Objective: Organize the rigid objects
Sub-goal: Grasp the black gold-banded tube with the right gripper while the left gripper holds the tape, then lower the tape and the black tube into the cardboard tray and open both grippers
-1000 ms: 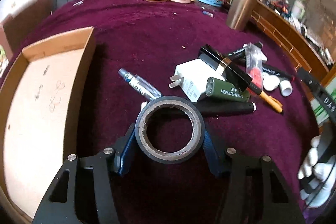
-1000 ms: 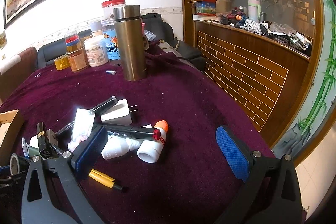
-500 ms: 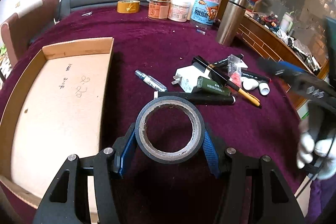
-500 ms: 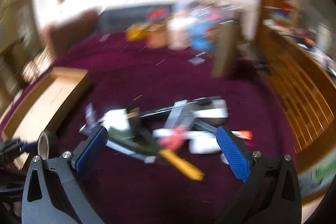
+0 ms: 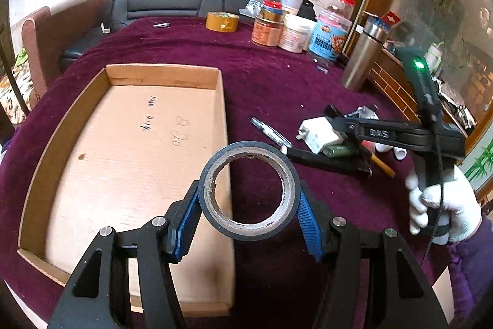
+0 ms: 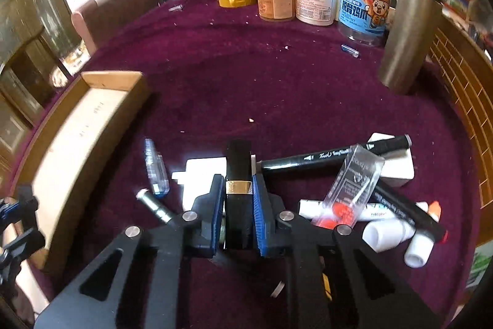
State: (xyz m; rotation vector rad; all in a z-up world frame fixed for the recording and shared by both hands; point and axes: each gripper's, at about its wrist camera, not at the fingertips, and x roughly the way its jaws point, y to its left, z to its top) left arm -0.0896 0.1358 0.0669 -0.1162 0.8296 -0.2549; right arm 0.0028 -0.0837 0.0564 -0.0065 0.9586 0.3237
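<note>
1. My left gripper still clamps the tape roll; it was over the worktop a second ago and is now raised over the right wall of the box.
2. My right gripper stood wide and empty; its jaws have just been closing and now pinch the black case with the gold band, in the pile.
3. Pile otherwise unchanged: markers, charger.

Maroon-clothed table bears cardboard tray, jars, flask.
</note>
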